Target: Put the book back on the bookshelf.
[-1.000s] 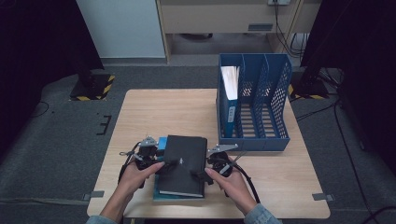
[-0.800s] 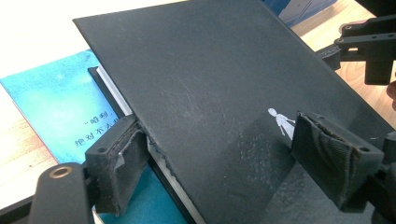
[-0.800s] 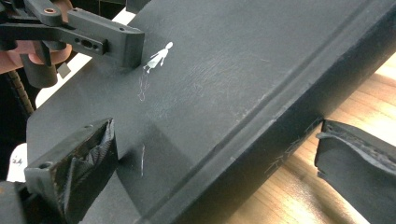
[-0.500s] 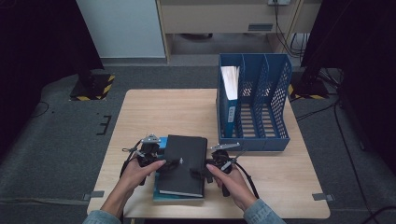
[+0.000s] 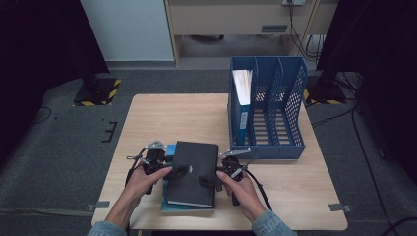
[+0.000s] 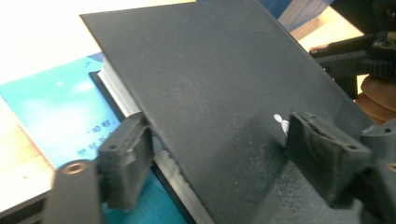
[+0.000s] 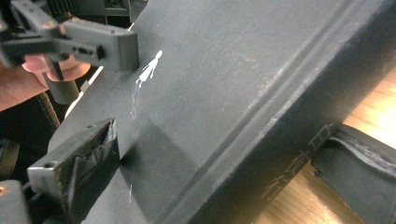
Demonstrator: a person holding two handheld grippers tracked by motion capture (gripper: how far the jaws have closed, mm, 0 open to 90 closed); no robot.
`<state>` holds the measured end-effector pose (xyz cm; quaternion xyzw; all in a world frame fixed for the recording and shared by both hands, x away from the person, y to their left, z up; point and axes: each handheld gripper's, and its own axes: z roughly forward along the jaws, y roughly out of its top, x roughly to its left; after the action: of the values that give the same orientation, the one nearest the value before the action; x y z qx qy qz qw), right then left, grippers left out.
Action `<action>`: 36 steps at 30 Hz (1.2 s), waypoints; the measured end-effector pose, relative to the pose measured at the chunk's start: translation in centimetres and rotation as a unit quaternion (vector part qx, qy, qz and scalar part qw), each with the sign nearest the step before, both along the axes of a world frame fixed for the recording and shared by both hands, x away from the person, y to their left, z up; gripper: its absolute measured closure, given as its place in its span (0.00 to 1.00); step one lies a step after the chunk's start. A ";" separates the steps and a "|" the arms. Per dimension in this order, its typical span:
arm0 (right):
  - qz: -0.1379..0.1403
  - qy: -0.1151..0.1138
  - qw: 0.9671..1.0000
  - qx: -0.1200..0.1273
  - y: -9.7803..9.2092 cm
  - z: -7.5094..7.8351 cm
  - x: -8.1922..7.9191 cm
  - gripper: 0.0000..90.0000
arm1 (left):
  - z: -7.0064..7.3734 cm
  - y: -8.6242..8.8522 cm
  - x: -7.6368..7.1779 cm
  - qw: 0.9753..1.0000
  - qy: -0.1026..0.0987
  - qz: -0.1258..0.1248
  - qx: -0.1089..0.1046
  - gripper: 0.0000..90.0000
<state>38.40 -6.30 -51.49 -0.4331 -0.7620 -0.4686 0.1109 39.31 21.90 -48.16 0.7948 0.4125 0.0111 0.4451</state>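
From the high view I have both grippers on the black book [image 5: 193, 173], which lies on top of a blue book [image 5: 170, 149] near my edge of the table [image 5: 162, 118]. My left gripper [image 5: 173, 170] bites the black book's left edge and my right gripper [image 5: 209, 179] its right edge, each hand [image 5: 142, 180] wrapped around its handle. Beyond the right gripper's fingers stands the blue file rack [image 5: 268, 108], with a blue binder [image 5: 241, 105] upright in its leftmost slot.

In the left gripper view my fingers [image 6: 125, 163] stand wide apart, one pad under the book's page edge, the other lying on the cover. The black book [image 6: 210, 93] sits between them, its cover tilted up off the blue book [image 6: 56, 116] below. The other gripper shows past the far finger, at the book's opposite edge.

In the right gripper view my fingers [image 7: 88, 163] are likewise spread to the book's thickness: one pad on the cover, the other under the spine side. The black book [image 7: 243, 79] is clamped between them, above the wooden table [image 7: 373, 116].

Against the frame half a second back, both hands and the book sit in much the same place.
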 end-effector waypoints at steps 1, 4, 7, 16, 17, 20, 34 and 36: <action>0.002 -0.010 1.000 -0.009 0.1 0.5 -0.1 0.04 | 0.4 0.2 0.0 1.000 -0.001 0.000 0.000 0.33; 0.000 -0.021 1.000 -0.013 0.0 1.3 -0.1 0.09 | 1.3 0.6 -0.2 1.000 -0.008 0.000 0.002 0.37; -0.002 -0.031 0.999 -0.011 -0.1 2.0 0.0 0.14 | 2.3 1.1 -0.2 1.000 -0.018 -0.005 0.010 0.43; -0.008 -0.053 0.998 -0.028 0.7 4.2 1.1 0.22 | 4.3 1.9 0.1 0.999 -0.041 0.011 0.019 0.52; -0.007 -0.055 0.998 -0.031 0.8 4.3 1.3 0.22 | 4.4 2.0 0.1 0.999 -0.043 0.013 0.018 0.53; -0.012 -0.062 0.998 -0.030 1.0 4.9 1.7 0.24 | 5.0 2.6 0.3 0.999 -0.050 0.019 0.008 0.58; -0.007 -0.109 0.993 -0.054 2.7 7.8 2.4 0.31 | 6.5 4.3 0.4 0.997 -0.068 0.031 0.017 0.62; -0.006 -0.115 0.992 -0.056 3.0 8.2 2.7 0.32 | 6.9 4.5 0.3 0.996 -0.077 0.028 0.026 0.63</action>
<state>41.09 -3.31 -43.28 -0.3862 -0.7924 -0.4722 -0.0045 39.62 26.39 -41.26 0.7909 0.3986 0.0956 0.4543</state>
